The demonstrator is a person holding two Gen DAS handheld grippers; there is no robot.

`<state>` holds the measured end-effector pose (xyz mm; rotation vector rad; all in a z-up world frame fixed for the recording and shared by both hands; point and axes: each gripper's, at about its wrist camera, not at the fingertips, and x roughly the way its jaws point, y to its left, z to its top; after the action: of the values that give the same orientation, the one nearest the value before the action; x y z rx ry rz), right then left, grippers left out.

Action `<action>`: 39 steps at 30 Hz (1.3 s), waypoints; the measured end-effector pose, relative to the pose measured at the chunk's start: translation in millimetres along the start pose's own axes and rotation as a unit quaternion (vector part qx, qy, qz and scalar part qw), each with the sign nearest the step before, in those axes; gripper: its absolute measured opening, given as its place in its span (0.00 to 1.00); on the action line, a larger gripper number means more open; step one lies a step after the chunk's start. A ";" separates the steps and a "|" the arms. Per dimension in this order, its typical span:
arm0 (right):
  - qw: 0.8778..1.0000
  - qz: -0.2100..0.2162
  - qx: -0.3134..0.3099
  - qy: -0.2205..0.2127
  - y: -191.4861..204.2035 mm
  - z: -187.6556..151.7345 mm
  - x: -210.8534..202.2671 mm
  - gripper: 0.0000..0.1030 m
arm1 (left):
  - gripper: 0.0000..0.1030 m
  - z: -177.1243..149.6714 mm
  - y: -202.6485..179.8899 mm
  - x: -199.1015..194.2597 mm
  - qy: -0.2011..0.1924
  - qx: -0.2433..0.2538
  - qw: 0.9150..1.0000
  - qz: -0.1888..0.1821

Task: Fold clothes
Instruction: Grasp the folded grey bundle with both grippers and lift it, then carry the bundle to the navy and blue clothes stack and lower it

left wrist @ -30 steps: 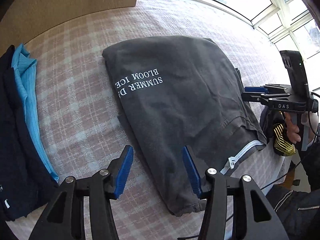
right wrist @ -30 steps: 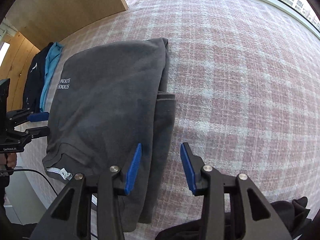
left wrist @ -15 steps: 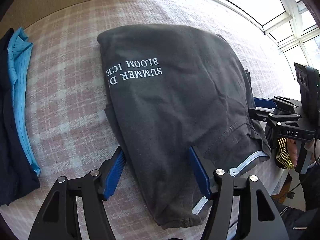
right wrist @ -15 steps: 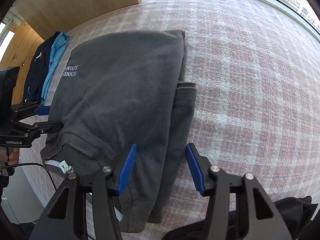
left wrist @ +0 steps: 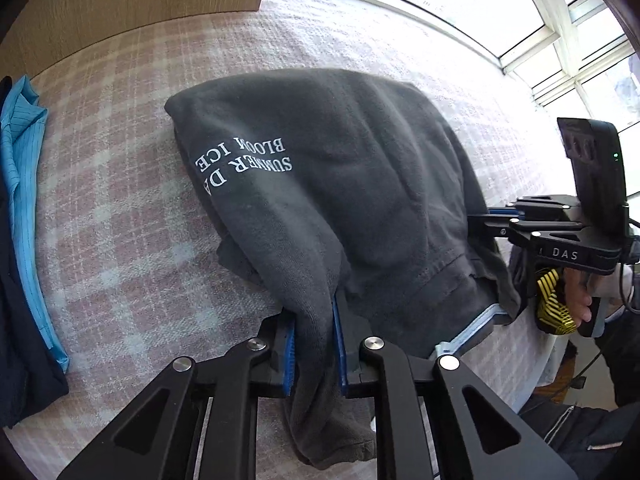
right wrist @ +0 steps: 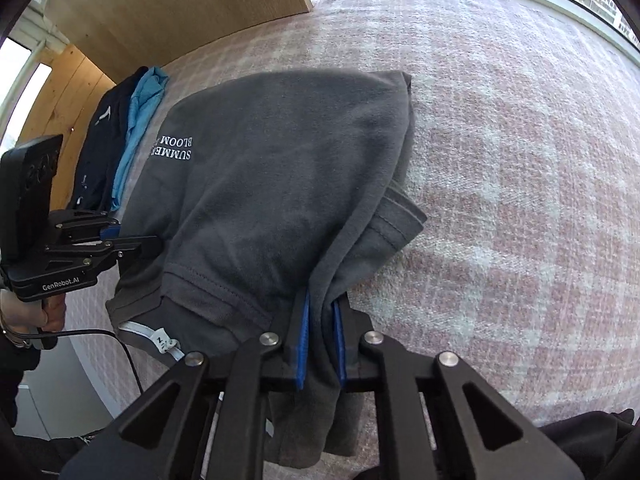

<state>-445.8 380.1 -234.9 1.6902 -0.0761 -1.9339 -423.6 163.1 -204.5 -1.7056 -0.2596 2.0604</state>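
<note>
My left gripper (left wrist: 314, 344) is now clamped on a bunched edge of the dark grey T-shirt (left wrist: 340, 184); half a second ago its blue pads stood apart on either side of that edge. In this view the shirt lies part-folded on the pink checked bedcover (left wrist: 120, 208), its near edge pulled up off the cover, white lettering showing upside down. A folded blue shirt (left wrist: 24, 184) and a navy garment (left wrist: 16, 320) lie well apart to the left. The right gripper's body shows at the shirt's far edge, with a hand (left wrist: 580, 296) on its grip.

From my right wrist, the right gripper (right wrist: 320, 340) has likewise closed on the shirt's other near edge, where before it was open. A sleeve (right wrist: 396, 220) pokes out from under the folded layer. The collar label (right wrist: 162, 338) hangs near the bed's edge. The left gripper's jaws are buried in cloth here, so I can't read them from this side. A wooden panel (right wrist: 180, 12) stands behind the bed.
</note>
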 end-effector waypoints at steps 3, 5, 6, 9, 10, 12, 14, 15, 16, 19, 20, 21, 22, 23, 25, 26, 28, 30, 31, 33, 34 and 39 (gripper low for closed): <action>0.998 0.062 0.032 -0.014 -2.0 1.5 -17.4 0.09 | 0.13 5.3 1.0 -19.4 -0.026 -0.008 0.999 -0.039; 0.996 0.081 0.031 -0.025 8.9 3.5 -28.9 0.09 | 0.13 9.1 -5.0 -30.5 -0.039 -0.005 0.998 -0.052; 0.995 0.088 0.025 -0.030 16.2 5.8 -34.9 0.09 | 0.13 11.2 -8.6 -35.9 -0.046 -0.002 0.997 -0.056; 0.993 0.110 0.002 -0.041 38.9 8.9 -52.5 0.09 | 0.13 7.2 -14.0 -50.3 -0.058 0.005 0.995 -0.080; 0.993 0.112 -0.006 -0.044 47.3 12.3 -55.6 0.09 | 0.13 6.5 -16.2 -53.8 -0.062 0.009 0.995 -0.081; 0.993 0.110 -0.016 -0.041 58.2 17.2 -56.5 0.09 | 0.13 5.1 -22.7 -57.6 -0.067 0.014 0.994 -0.083; 0.994 0.105 -0.023 -0.033 65.9 21.1 -54.3 0.09 | 0.12 -0.6 -29.3 -54.1 -0.068 0.007 0.994 -0.088; 0.994 0.103 -0.026 -0.030 69.7 22.1 -53.5 0.09 | 0.12 -3.6 -31.3 -56.7 -0.072 0.005 0.993 -0.089; 0.994 0.104 -0.029 -0.031 73.6 20.5 -53.7 0.09 | 0.12 -6.6 -32.1 -63.1 -0.080 0.005 0.993 -0.090; 0.993 0.110 -0.039 -0.035 87.2 19.4 -57.2 0.09 | 0.12 -15.7 -34.5 -82.4 -0.104 0.005 0.990 -0.090; 0.992 0.112 -0.042 -0.037 92.0 19.4 -58.6 0.09 | 0.12 -18.8 -35.3 -88.8 -0.112 0.005 0.990 -0.091; 0.992 0.114 -0.047 -0.038 97.7 20.1 -60.0 0.09 | 0.12 -21.8 -36.1 -95.2 -0.120 0.005 0.989 -0.091; 0.991 0.114 -0.056 -0.041 106.3 22.4 -61.8 0.09 | 0.12 -24.8 -36.9 -101.6 -0.128 0.005 0.988 -0.091; 0.990 0.113 -0.065 -0.045 115.7 24.7 -64.7 0.09 | 0.12 -27.9 -37.7 -108.1 -0.136 0.005 0.986 -0.091; 0.989 0.111 -0.086 -0.055 139.9 32.0 -67.4 0.09 | 0.12 -33.6 -31.2 -126.4 -0.156 0.004 0.984 -0.086; 0.987 0.109 -0.098 -0.060 154.0 36.4 -68.1 0.09 | 0.12 -37.1 -26.3 -137.1 -0.166 0.005 0.983 -0.079; 0.985 0.104 -0.121 -0.070 184.3 45.3 -69.4 0.09 | 0.12 -43.6 -12.2 -159.3 -0.184 0.007 0.981 -0.062; 0.981 0.100 -0.145 -0.078 217.8 55.1 -68.5 0.09 | 0.12 -50.7 4.4 -182.6 -0.202 0.008 0.978 -0.044; 0.979 0.099 -0.157 -0.084 235.3 60.0 -67.9 0.09 | 0.12 -55.5 15.1 -195.4 -0.211 0.009 0.977 -0.035; 0.975 0.103 -0.172 -0.096 271.0 71.4 -62.0 0.09 | 0.12 -62.8 40.8 -221.2 -0.226 0.013 0.974 -0.018; 0.973 0.105 -0.178 -0.102 288.7 77.0 -58.5 0.09 | 0.12 -66.2 54.2 -234.0 -0.233 0.015 0.972 -0.009; 0.964 0.113 -0.199 -0.132 372.2 108.1 -23.1 0.09 | 0.12 -78.6 130.7 -286.6 -0.254 0.004 0.967 0.030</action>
<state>-406.8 44.0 -44.6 1.1102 0.0183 -1.8409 -338.1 -92.6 -23.7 -1.1627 -0.3580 2.5126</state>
